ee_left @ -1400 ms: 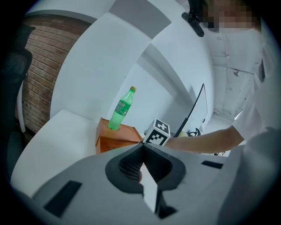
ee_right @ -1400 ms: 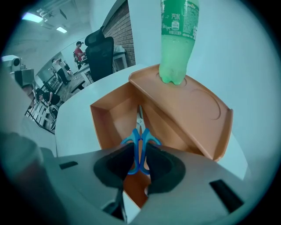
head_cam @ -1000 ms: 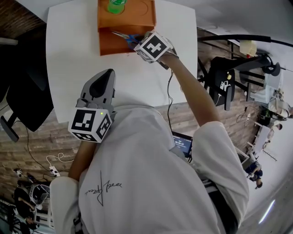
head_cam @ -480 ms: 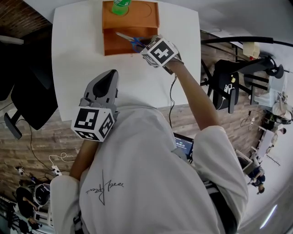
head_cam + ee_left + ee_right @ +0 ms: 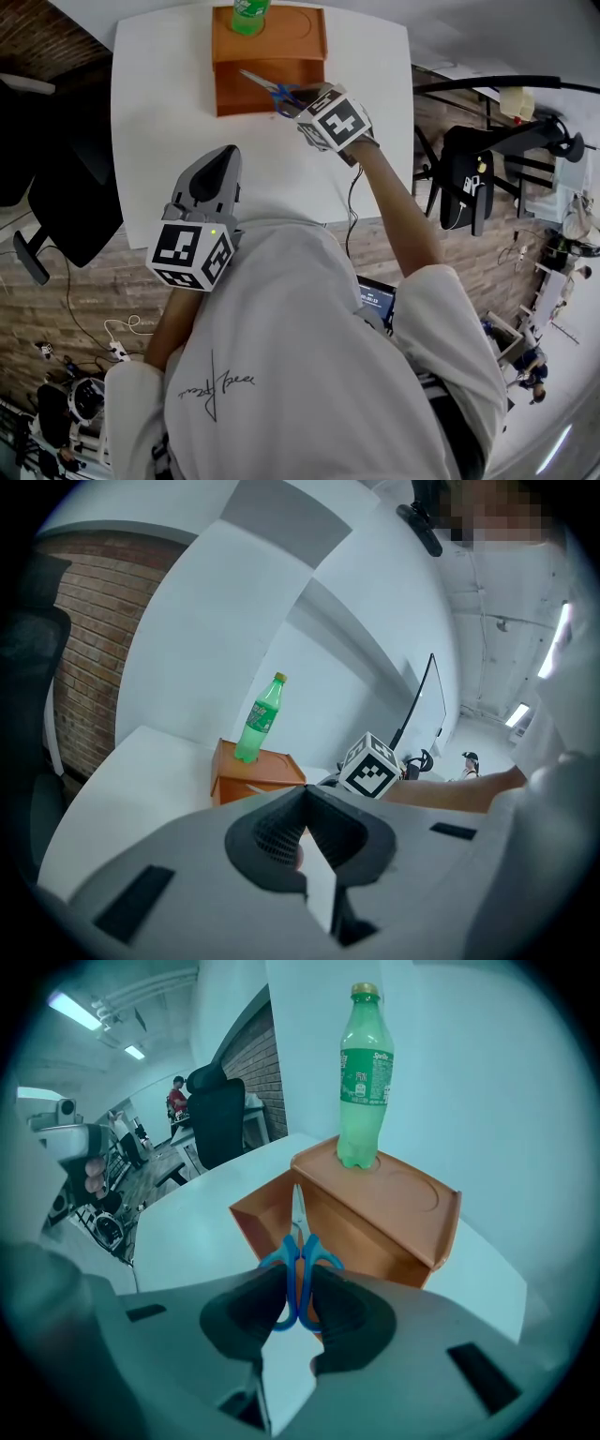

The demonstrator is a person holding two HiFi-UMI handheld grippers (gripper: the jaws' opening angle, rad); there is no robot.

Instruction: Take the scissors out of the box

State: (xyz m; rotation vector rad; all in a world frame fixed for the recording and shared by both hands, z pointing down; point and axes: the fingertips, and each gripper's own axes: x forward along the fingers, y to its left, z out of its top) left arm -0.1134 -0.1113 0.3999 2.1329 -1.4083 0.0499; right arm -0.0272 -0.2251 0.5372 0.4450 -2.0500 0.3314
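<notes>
Grey left gripper [image 5: 218,157] holds nearest, well short of the orange box [image 5: 255,97] on the white table [image 5: 155,112], jaws pressed together on nothing. Just in front of the box's open side, the right gripper [image 5: 298,1294] pinches the blue handles of the scissors [image 5: 297,1241], blades lifted and pointing into that opening. Farthest, a green soda bottle [image 5: 366,1077] stands in a round recess on the box's top.

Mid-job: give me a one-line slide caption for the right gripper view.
Right gripper clamps blue-handled scissors by the handles, blades toward an orange box with a green bottle standing on top.
</notes>
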